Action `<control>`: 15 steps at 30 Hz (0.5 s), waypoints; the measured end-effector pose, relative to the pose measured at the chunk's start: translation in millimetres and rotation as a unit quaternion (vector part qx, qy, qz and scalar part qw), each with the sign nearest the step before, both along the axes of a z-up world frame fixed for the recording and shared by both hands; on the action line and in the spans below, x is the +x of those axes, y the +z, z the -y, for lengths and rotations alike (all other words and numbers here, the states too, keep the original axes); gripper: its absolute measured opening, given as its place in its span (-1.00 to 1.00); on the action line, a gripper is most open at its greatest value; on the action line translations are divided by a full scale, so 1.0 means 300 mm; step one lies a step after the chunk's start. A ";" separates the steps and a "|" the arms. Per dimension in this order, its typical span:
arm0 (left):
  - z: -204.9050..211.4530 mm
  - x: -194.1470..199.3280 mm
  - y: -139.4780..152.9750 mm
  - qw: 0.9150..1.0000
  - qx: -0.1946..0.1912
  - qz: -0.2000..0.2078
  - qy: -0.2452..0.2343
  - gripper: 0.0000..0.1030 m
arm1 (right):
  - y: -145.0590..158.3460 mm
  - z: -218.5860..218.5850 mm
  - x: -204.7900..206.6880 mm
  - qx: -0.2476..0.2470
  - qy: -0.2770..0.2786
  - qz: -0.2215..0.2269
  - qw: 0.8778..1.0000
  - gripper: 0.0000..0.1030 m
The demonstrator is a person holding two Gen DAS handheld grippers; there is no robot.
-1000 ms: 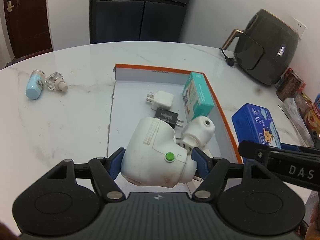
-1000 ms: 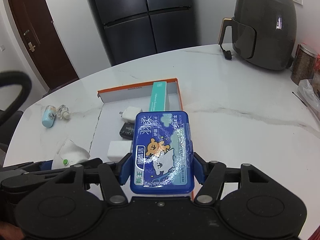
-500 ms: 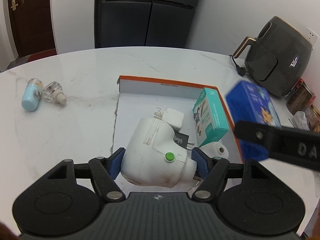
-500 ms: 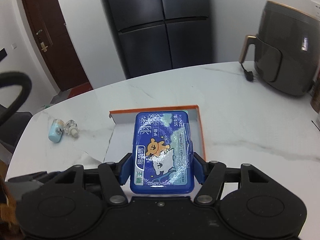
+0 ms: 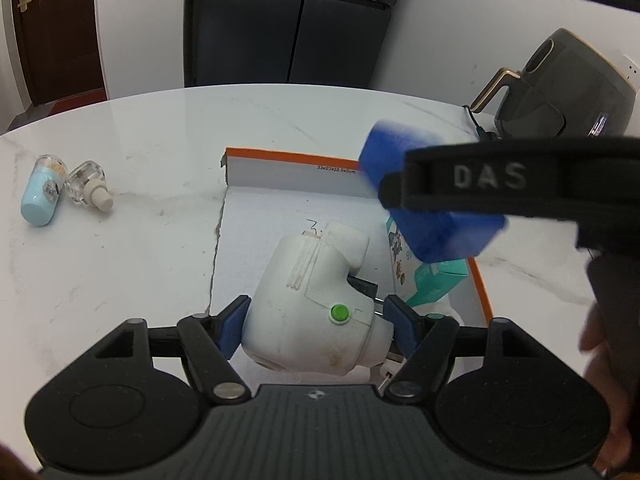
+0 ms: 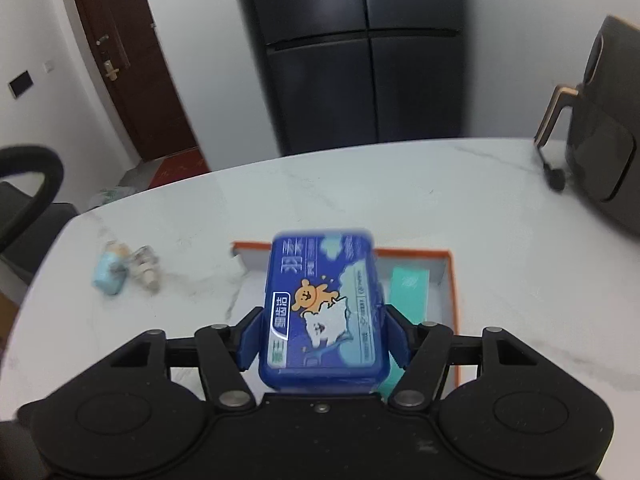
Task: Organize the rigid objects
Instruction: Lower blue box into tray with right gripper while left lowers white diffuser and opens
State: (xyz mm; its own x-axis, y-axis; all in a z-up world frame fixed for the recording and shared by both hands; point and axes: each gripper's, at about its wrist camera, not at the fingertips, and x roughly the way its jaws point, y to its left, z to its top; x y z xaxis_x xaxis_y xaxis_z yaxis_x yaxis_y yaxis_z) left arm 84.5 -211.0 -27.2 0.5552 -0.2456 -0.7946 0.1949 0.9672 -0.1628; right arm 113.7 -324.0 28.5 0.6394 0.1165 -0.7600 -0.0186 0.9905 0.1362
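Observation:
My left gripper [image 5: 316, 322] is shut on a white plug-in device with a green button [image 5: 308, 304], held above the near part of an orange-edged white box lid [image 5: 280, 176]. My right gripper [image 6: 322, 336] is shut on a blue plastic box with a bear picture [image 6: 322, 304], held above the same box lid [image 6: 448, 280]. That blue box also shows in the left wrist view [image 5: 424, 208], over the lid's right side. In the lid lie a teal carton [image 5: 436, 280], a white charger [image 5: 348, 240] and a black plug, partly hidden.
A light-blue capsule [image 5: 42, 192] and a clear bottle [image 5: 88, 184] lie on the white marble table [image 5: 120, 240] at the left. A dark air fryer [image 5: 560, 88] stands at the back right. A black fridge [image 6: 352, 52] stands behind the table.
My right gripper has lifted the blue box from the table's right side and carried it left, over the box lid. My left gripper has kept its hold and drawn back slightly.

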 end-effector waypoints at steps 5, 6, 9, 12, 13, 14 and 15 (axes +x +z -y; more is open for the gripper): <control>0.006 0.018 -0.022 1.000 -0.002 -0.010 -0.009 0.41 | 0.008 0.060 -0.023 0.017 -0.023 0.009 1.000 0.56; 0.008 0.021 -0.027 1.000 -0.004 -0.012 -0.011 0.41 | 0.022 0.075 -0.040 0.020 -0.028 0.017 0.999 0.56; 0.025 0.033 -0.040 1.000 -0.011 -0.020 -0.019 0.41 | 0.058 0.115 -0.087 0.024 -0.046 0.036 0.998 0.58; 0.057 0.036 -0.035 0.999 -0.025 -0.022 -0.032 0.41 | 0.087 0.148 -0.134 0.024 -0.059 0.050 0.997 0.58; 0.069 0.037 -0.032 0.999 -0.029 -0.020 -0.037 0.41 | 0.094 0.157 -0.147 0.025 -0.063 0.052 0.996 0.58; 0.081 0.037 -0.030 0.998 -0.032 -0.018 -0.044 0.42 | 0.100 0.165 -0.157 0.028 -0.067 0.054 0.996 0.58; 0.091 0.038 -0.028 0.998 -0.033 -0.019 -0.050 0.43 | 0.106 0.172 -0.168 0.031 -0.072 0.057 0.995 0.58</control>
State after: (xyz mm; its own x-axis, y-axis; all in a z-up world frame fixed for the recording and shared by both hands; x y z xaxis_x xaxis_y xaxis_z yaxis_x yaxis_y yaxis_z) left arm 96.0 -238.2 -35.7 0.4952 -0.3505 -0.7950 0.2816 0.9304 -0.2348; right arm 63.2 -375.6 60.4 0.7345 0.0613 -0.6759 0.1039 0.9740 0.2013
